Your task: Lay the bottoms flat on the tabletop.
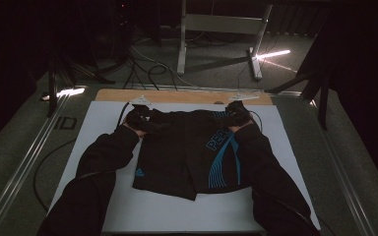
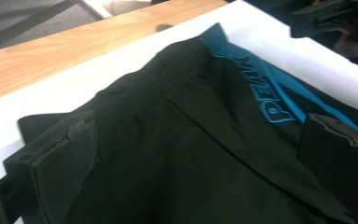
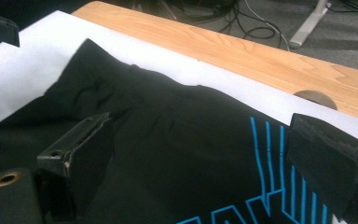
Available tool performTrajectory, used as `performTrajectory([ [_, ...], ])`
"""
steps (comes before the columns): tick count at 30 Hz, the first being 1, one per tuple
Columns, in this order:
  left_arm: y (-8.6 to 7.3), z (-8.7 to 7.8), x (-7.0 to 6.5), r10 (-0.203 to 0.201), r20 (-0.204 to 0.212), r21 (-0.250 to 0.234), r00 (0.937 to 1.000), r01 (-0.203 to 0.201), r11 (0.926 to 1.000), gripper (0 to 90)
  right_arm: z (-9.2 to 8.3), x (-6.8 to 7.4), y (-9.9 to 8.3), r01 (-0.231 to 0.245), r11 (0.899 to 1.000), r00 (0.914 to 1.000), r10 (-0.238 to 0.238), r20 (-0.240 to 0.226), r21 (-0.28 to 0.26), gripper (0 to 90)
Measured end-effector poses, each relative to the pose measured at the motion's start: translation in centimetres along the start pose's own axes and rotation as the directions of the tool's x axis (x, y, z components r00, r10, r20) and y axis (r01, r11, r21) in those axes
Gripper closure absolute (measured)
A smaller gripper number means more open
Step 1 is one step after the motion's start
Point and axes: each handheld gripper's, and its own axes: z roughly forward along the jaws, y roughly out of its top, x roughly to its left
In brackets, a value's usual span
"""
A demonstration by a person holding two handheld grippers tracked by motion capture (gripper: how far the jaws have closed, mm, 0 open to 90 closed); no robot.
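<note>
Garment: black shorts [image 1: 187, 152] with blue stripes and blue lettering, spread flat on the white sheet [image 1: 275, 196], waistband toward the far edge, leg hems toward the person.
Garment, close up: in the left gripper view, dark fabric [image 2: 182, 140] under and between the jaws, blue lettering at right; in the right gripper view, fabric [image 3: 168, 140] with thin blue lines at lower right.
Surface: white sheet over a wooden tabletop [image 1: 177, 96]; bare wood as a strip along the far edge.
Left gripper [image 1: 138, 117]: at the far left corner of the shorts, by the waistband; jaws spread wide, cloth beneath the gap, nothing pinched.
Right gripper [image 1: 237, 114]: at the far right corner of the shorts, by the blue stripes; jaws spread wide above the cloth, nothing pinched.
Arms: dark sleeves [image 1: 103, 157] entering from the near edge, one along each side of the shorts.
Background: dim floor with cables [image 1: 147, 69] and a pale table frame [image 1: 221, 29] beyond the tabletop.
</note>
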Motion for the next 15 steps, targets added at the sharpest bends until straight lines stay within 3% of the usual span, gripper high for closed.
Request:
performTrajectory([
  [8,0.1,-1.3,-1.4,0.026,0.043,-0.023,0.9987,-0.025,0.9994,0.1,-1.2,1.0,0.2,0.016,1.000,0.9966,-0.018,-0.081,-0.019,8.5],
  [15,-0.4,-1.9,-2.8,0.050,0.079,-0.021,0.9957,-0.048,0.9986,0.1,-2.2,2.2,0.1,0.051,0.999,0.9923,-0.053,-0.112,-0.017,8.5],
])
